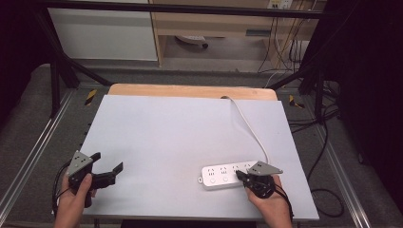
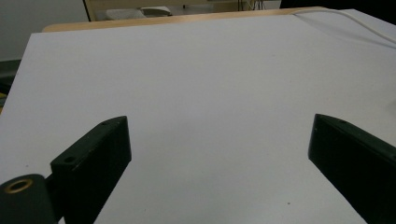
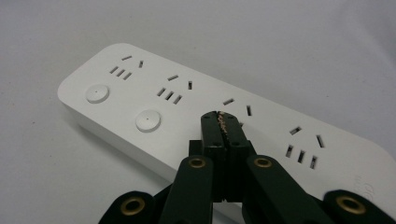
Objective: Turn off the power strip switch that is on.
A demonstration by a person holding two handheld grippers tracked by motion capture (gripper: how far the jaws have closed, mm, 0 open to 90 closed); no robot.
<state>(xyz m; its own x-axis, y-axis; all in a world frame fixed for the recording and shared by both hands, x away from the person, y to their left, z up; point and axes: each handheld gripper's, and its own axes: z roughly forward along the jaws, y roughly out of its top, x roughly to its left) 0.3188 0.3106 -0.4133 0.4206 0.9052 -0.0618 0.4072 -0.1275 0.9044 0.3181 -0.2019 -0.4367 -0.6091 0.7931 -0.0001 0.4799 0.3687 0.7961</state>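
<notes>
A white power strip (image 1: 227, 175) lies flat near the table's front right, its white cable (image 1: 249, 126) running to the far edge. Its top (image 3: 196, 100) carries several socket groups and round white buttons (image 3: 148, 121). My right gripper (image 1: 241, 176) is shut with nothing between its jaws. Its tips (image 3: 220, 119) rest over the strip's top beside the third socket group. My left gripper (image 1: 108, 163) is open at the front left, well apart from the strip. In the left gripper view its jaws stand wide over bare tabletop (image 2: 210, 135).
The table has a pale grey top (image 1: 180, 133) with a wooden strip (image 1: 190, 90) along its far edge. Black frame bars and loose cables (image 1: 323, 123) run around the table on the floor. A white cabinet (image 1: 104, 33) stands beyond.
</notes>
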